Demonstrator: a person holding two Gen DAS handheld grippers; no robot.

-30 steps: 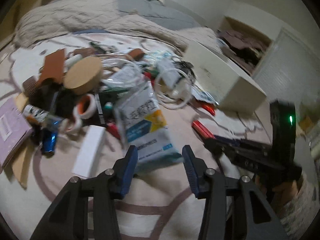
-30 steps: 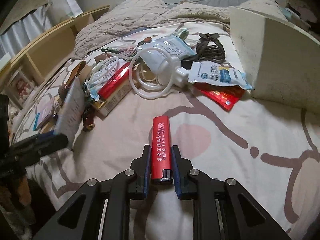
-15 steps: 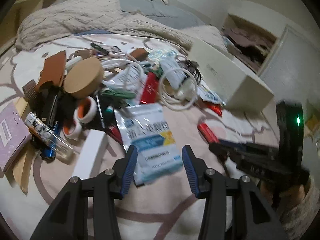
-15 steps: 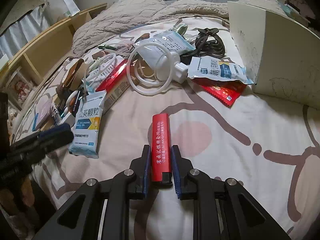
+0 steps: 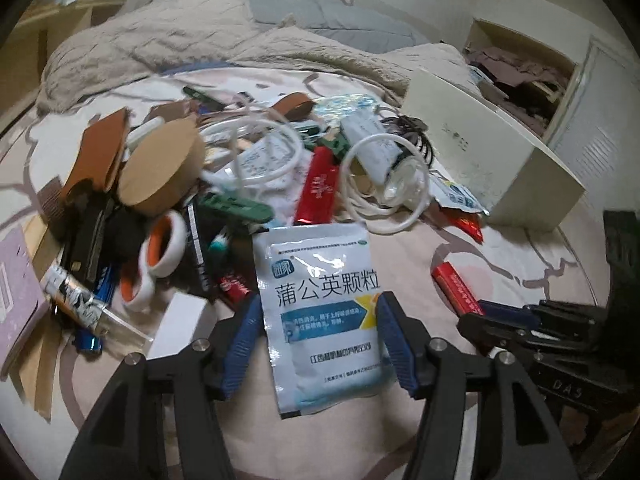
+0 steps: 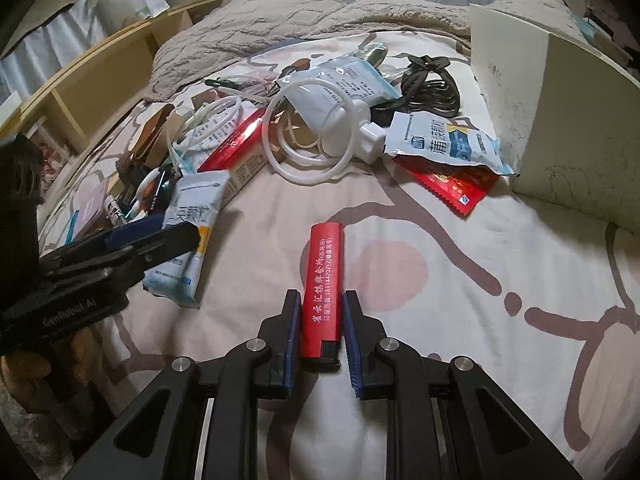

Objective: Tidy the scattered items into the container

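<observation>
Clutter on the bedsheet (image 5: 400, 252) waits beside the cream box (image 5: 492, 168): the left gripper (image 5: 318, 340) has just been opening, its jaws now straddling the white sachet (image 5: 320, 300) unpressed, while the right gripper (image 6: 320, 340) clamps the red lighter (image 6: 324, 280).

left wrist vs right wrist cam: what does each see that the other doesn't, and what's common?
Left wrist only: the cork-coloured round box, the orange-and-white tape rolls and the open cupboard behind the container.

Right wrist only: the wooden shelf beside the bed and the red foil packet in full.

Both: the cream container, the white tube ring, the white-and-blue sachet between the left gripper's jaws, which have just been opening, and the red lighter clamped by the right gripper.
</observation>
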